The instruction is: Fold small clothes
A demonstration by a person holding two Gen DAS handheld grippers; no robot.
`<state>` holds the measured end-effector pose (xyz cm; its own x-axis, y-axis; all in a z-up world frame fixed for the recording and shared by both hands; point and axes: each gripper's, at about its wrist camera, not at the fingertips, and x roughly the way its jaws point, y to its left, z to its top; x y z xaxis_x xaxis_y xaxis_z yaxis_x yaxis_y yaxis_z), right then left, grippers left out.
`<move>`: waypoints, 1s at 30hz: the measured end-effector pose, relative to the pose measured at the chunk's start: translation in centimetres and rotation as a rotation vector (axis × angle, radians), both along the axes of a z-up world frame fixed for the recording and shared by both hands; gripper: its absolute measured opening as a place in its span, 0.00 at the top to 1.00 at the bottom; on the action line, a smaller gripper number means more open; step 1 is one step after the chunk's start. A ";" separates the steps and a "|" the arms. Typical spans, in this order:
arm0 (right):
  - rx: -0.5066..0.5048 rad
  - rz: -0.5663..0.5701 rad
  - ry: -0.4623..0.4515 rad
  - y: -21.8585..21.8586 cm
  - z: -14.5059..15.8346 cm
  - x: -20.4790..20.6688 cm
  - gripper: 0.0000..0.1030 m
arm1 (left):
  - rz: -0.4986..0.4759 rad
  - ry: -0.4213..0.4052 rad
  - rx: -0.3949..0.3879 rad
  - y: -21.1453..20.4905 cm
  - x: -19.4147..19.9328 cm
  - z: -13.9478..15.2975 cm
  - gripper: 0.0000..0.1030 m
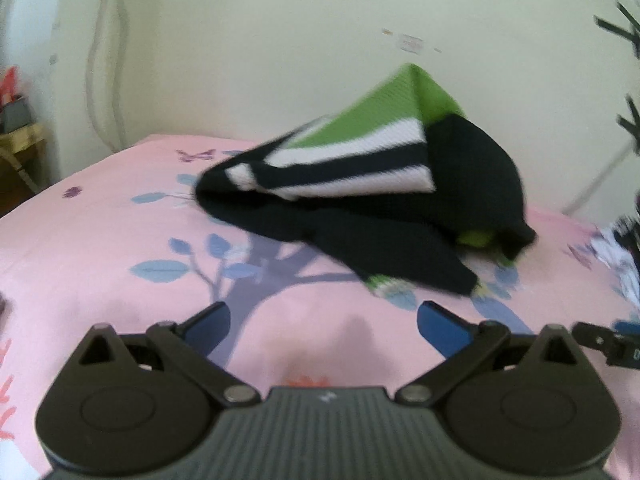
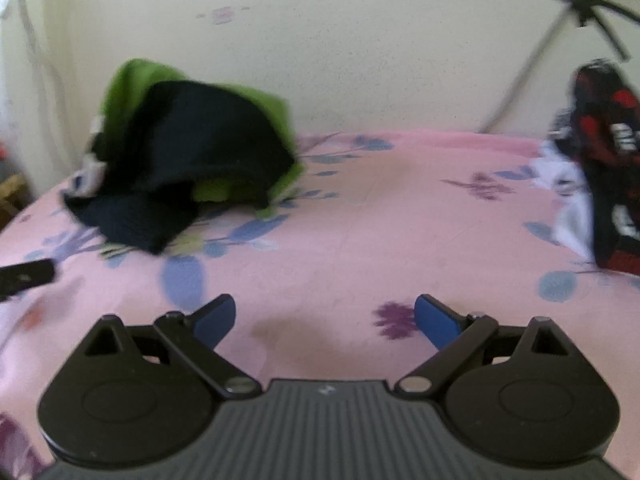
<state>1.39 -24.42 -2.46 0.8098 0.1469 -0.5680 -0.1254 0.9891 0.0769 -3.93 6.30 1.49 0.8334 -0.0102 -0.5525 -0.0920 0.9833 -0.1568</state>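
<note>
**A:** Where is the garment sitting?

**B:** The green, black and white striped top [image 1: 360, 184] lies in a rumpled heap on the bed [image 1: 100, 240], toward the far edge near the wall [image 1: 280, 40]. One part stands up in a peak, so it is neither flat nor folded.

**A:** And the claws?

**B:** The left claw [image 1: 323, 322] has its blue fingers [image 1: 210, 322] spread wide with nothing between them; it hangs over bare pink sheet, short of the top. The right claw [image 2: 325, 320] is likewise splayed and empty, and the top sits well off to its left.

**A:** Why are both gaping like that?

**B:** My guess is they are readied to take hold of cloth. The heap would have to be spread flat before any fold, so each claw likely needs an edge or corner.

**A:** Anything else on the bed?

**B:** A pile of red, black and white clothes [image 2: 600, 168] at the right side, apart from the top; I judge it waits its turn.

**A:** Any risks?

**B:** Both views are blurred, so hems and sleeves are hard to tell apart.
</note>
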 end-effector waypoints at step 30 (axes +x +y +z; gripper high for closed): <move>0.271 0.169 -0.106 9.5 12.4 6.1 1.00 | 0.207 -0.022 -0.242 5.7 -0.5 -0.7 0.00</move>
